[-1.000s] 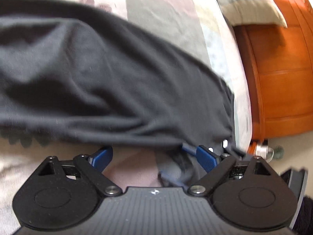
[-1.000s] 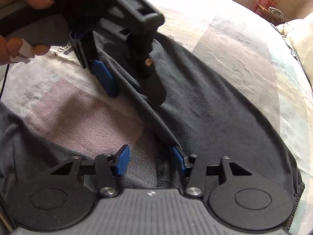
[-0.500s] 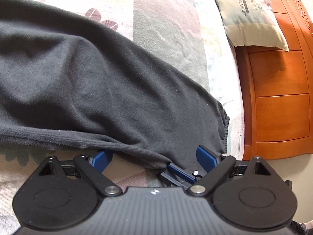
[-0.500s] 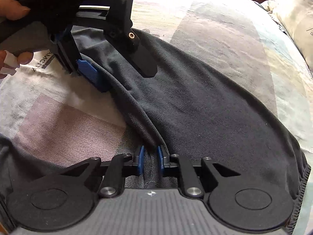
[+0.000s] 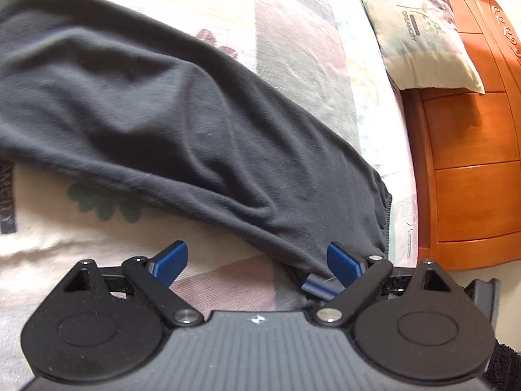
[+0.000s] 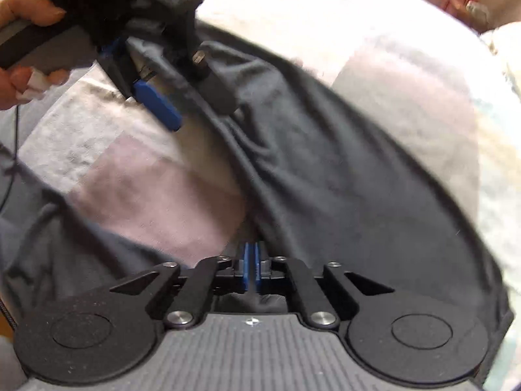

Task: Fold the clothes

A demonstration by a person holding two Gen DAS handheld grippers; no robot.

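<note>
Left wrist view: the left gripper [image 5: 257,259] is seen spread wide, the dark garment [image 5: 182,123] draped across the patterned bedspread [image 5: 293,32] toward its right edge. Right wrist view: the right gripper [image 6: 251,268] is clamped narrowly on the garment's fold; a hand [image 6: 22,49] is noted top left.

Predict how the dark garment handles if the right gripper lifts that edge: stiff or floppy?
Likely floppy: the garment drapes in soft folds from the shut right gripper. Probably light; a thin pinched edge bears it. It may drag on the bedspread, since most of it lies flat there.
</note>
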